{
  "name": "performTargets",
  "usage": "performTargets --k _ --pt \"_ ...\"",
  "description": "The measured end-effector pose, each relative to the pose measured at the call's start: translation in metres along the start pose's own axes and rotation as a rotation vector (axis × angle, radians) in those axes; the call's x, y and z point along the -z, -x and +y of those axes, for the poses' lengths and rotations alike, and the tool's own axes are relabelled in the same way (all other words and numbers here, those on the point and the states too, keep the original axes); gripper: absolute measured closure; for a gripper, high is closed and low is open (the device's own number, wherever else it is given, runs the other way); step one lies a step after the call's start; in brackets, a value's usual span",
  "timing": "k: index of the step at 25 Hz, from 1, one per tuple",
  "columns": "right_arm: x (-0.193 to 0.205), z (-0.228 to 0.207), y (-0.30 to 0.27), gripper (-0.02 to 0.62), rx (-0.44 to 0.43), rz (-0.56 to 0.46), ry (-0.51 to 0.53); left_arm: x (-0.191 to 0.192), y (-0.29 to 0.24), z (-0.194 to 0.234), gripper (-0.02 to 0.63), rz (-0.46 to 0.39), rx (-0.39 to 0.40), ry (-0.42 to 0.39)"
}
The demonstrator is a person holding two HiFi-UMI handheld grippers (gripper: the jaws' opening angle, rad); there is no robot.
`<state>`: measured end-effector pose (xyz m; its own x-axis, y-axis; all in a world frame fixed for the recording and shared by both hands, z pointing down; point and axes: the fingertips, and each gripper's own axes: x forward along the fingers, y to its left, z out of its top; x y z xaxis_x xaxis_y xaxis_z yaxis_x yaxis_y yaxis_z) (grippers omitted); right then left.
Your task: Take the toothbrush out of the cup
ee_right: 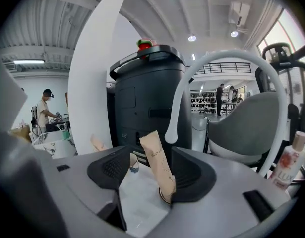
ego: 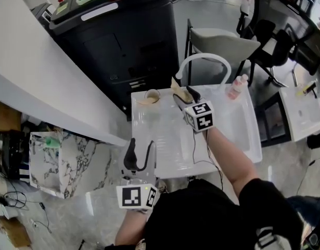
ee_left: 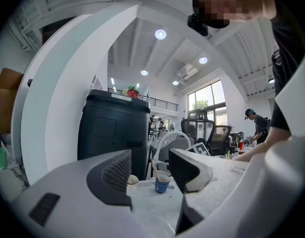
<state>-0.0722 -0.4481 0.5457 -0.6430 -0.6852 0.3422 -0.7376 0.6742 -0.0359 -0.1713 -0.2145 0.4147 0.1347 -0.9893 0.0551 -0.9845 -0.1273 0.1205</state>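
Between the wide-spread fingers of the right gripper (ee_right: 150, 168) stands the toothbrush (ee_right: 158, 165), a tall tan packet by the look of it. It leans in its cup (ee_right: 164, 198) close against the right-hand finger, and nothing is pinched yet. Closing from here would likely shove the packet sideways before both pads meet it, and the light cup could tip or skate on the white surface (ego: 222, 139). The thin, slick wrapper may slip or crumple, and a slanted pull could drag the cup up with it. A low fingertip could also catch the rim.

Just beside sits a second cup (ego: 152, 94) with another tan piece across it, easy to bump. A white curved rail (ego: 204, 61) rises close behind, a pink bottle (ego: 237, 86) stands off to one side, and a black cabinet (ego: 123, 40) lies beyond. The left gripper (ego: 141, 146) hangs well apart near the front edge, fingers wide and empty, so nothing steadies the cup.
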Motion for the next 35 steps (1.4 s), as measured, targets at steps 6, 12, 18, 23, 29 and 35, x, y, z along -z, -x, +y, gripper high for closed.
performTargets --k 6,12,18,23,29,35 --pt "0.035 -0.014 -0.033 0.339 0.037 0.095 0.006 0.004 0.006 0.010 0.385 0.009 -0.039 0.003" --pt "0.066 -0.023 -0.058 0.345 0.059 0.169 0.023 0.012 0.011 0.022 0.385 0.029 -0.086 0.005" --pt "0.078 -0.020 -0.071 0.379 0.080 0.218 0.061 0.019 0.014 0.031 0.385 0.048 -0.119 0.014" --pt "0.077 -0.023 -0.074 0.448 0.127 0.220 0.120 0.023 0.014 0.039 0.385 0.055 -0.138 0.021" --pt "0.077 -0.032 -0.073 0.537 0.166 0.207 0.120 0.025 0.012 0.041 0.385 0.054 -0.142 0.029" --pt "0.070 -0.033 -0.067 0.558 0.170 0.181 0.163 0.022 0.011 0.039 0.385 0.049 -0.134 0.031"
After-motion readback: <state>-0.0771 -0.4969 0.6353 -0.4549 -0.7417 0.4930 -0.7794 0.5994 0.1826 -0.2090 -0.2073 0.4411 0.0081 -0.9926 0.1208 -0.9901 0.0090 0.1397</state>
